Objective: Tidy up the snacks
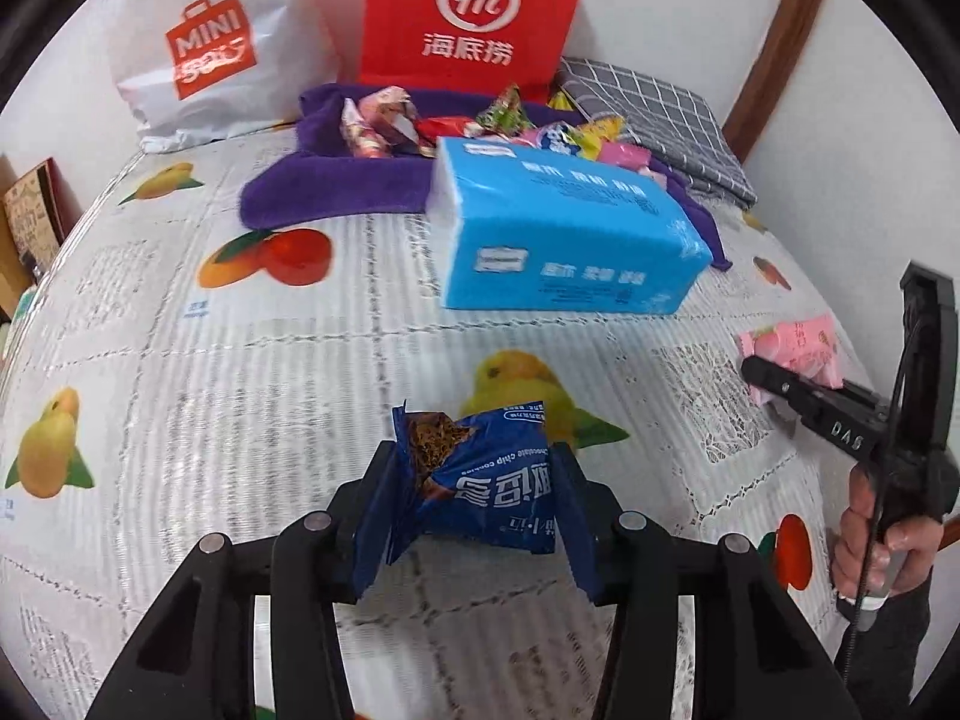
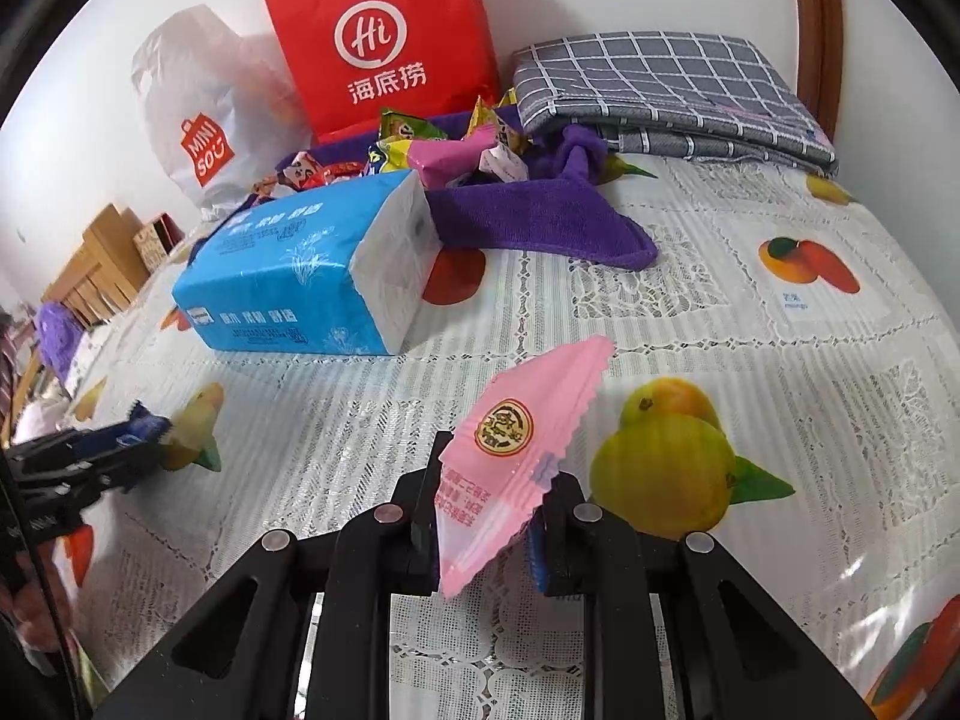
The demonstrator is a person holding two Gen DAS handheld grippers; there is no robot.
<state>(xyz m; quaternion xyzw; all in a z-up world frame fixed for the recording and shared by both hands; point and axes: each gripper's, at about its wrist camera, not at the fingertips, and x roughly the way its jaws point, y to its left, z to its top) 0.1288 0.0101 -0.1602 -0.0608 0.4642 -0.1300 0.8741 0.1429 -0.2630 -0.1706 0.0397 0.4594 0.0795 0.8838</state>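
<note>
Light, crinkly, crush-prone — blue cookie packet (image 1: pixel 474 480) pinched in left tongs (image 1: pixel 474 468), pink packet (image 2: pixel 510 462) pinched by its sealed edge in right tongs (image 2: pixel 489 510), both above worktop (image 2: pixel 780 330).

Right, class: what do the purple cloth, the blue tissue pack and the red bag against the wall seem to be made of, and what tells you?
Purple cloth: probably terry or microfibre; fuzzy matt pile, soft folds.
Blue tissue pack: thin plastic film, glossy, over white tissue showing at the end.
Red bag: likely paper or card; it stands stiff with flat faces and a thin cord handle.
</note>
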